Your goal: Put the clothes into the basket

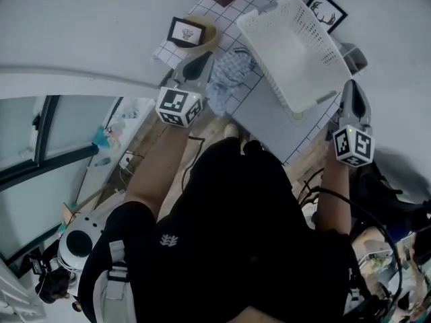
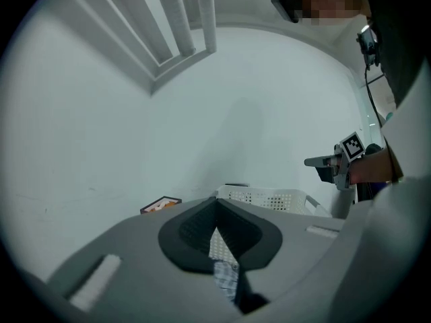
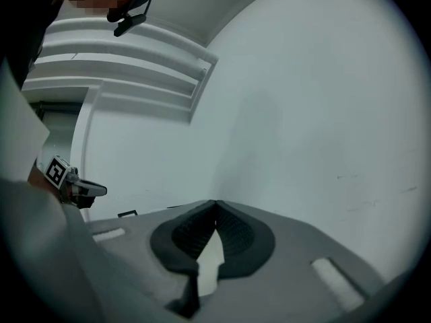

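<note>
My left tool (image 1: 201, 60), jaws pressed together and empty, is just left of the checked cloth (image 1: 229, 76) on the table (image 1: 269, 123). My right tool (image 1: 352, 89), likewise closed, is at the white basket's (image 1: 289, 46) near right corner.

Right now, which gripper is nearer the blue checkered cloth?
Left. The left gripper is right beside the checkered cloth, on its left; the right gripper is beyond the white basket, by its right corner.

Domestic room: framed pictures (image 1: 187, 32), gridded tablecloth (image 1: 237, 20) (window (image 1: 67, 123) beside)

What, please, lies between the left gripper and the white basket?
In the head view, a crumpled blue checked garment lies between the left gripper and the basket.
</note>
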